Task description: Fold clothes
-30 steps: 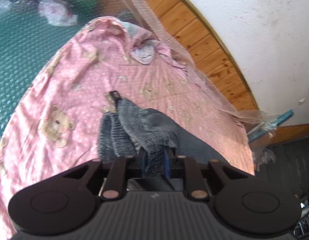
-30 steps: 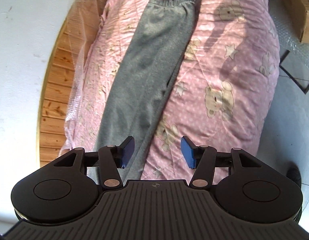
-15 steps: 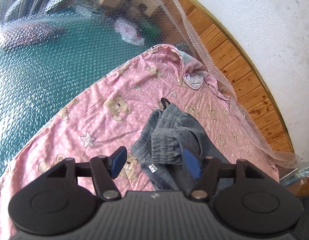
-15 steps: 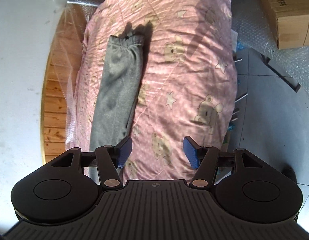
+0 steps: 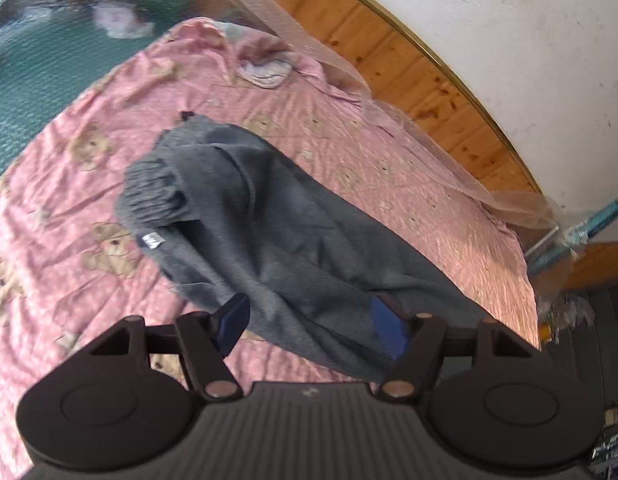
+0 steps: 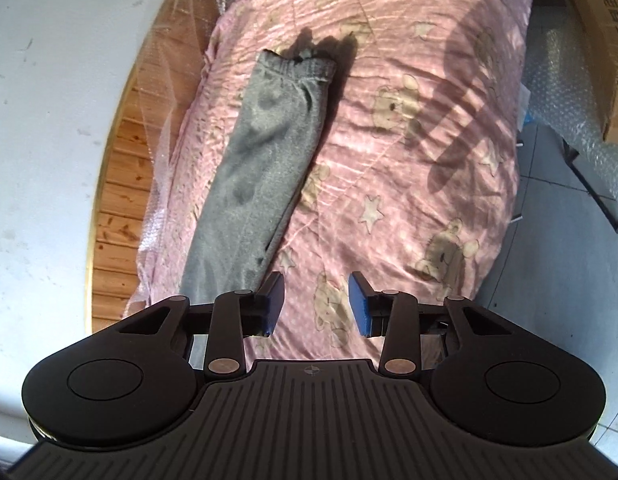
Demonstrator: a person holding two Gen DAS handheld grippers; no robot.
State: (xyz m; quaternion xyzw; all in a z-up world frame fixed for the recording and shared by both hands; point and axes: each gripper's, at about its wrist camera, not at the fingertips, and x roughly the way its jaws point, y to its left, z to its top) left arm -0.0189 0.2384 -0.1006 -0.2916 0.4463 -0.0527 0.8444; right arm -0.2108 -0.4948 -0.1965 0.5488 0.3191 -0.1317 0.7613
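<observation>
Grey trousers (image 5: 269,216): lie lengthwise on the pink bear-print quilt (image 5: 69,240), near the edge by the wood-panelled wall (image 5: 409,80), with nothing gripping them.

Fold so far: the right wrist view shows one long narrow strip of the garment (image 6: 261,160) with the gathered cuffs (image 6: 297,66) at its far end, so the legs appear laid one over the other; that reads as a first lengthwise fold done and a crosswise fold to come.

Waist end: the elastic waistband (image 5: 153,192) is bunched and partly turned over, a small label (image 5: 151,240) showing, which suggests the end was dropped and not smoothed.

Why it lies so: the strip runs straight along the bed, which leaves room to bring one end over to the other.

Left gripper (image 5: 309,324): jaws wide and opening, hanging above the middle of the trousers; grey cloth shows in the gap, but the blue pads (image 5: 233,318) press on nothing.

Right gripper (image 6: 315,304): jaws partly apart and closing, with only quilt between them; the nearer end of the trousers lies just beside its left pad, outside the gap, and it holds nothing.
</observation>
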